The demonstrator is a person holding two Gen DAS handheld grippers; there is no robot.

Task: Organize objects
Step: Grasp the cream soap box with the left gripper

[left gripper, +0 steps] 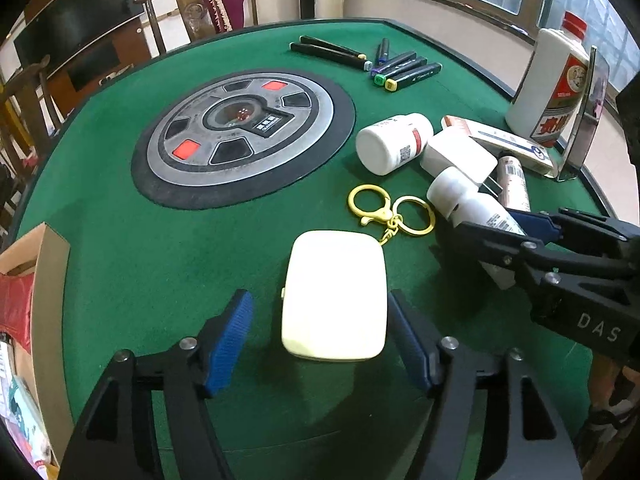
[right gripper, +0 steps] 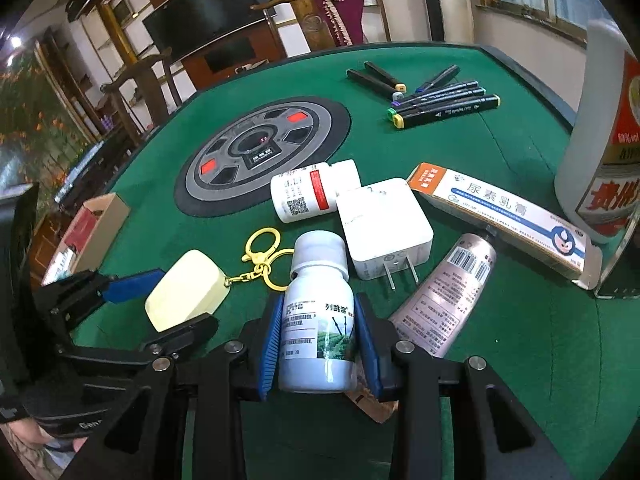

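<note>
- The right tongs [right gripper: 316, 340] are clamped on a small white bottle [right gripper: 318, 320] with a green tea-field label. Both blue pads sit flat on its sides, at about label height.
- That bottle looks like light, stiff plastic with a smooth label, so probably a bit slippery. Gripping the straight body as it is now seems right, not the narrower cap.
- Its long axis runs away from the right wrist camera. The cap points toward the white charger [right gripper: 386, 232] and the base sits back near the tongs. It's tilted rather than standing, and seems to lie among the clutter on the green counter [right gripper: 500, 152].
- The left tongs [left gripper: 320, 338] stand fairly wide around a cream case [left gripper: 335, 294] with a yellow key clasp [left gripper: 374, 206]. The right pad is at its edge or very close, the left pad is clearly off it, so it isn't gripped.
- The case is a rounded, glossy slab lying flat, likely light and hard. The long flat sides are the spot to pinch.
- Its long axis points away from the left camera, chain end farthest.
- The dangling clasp could snag nearby stuff.
</note>
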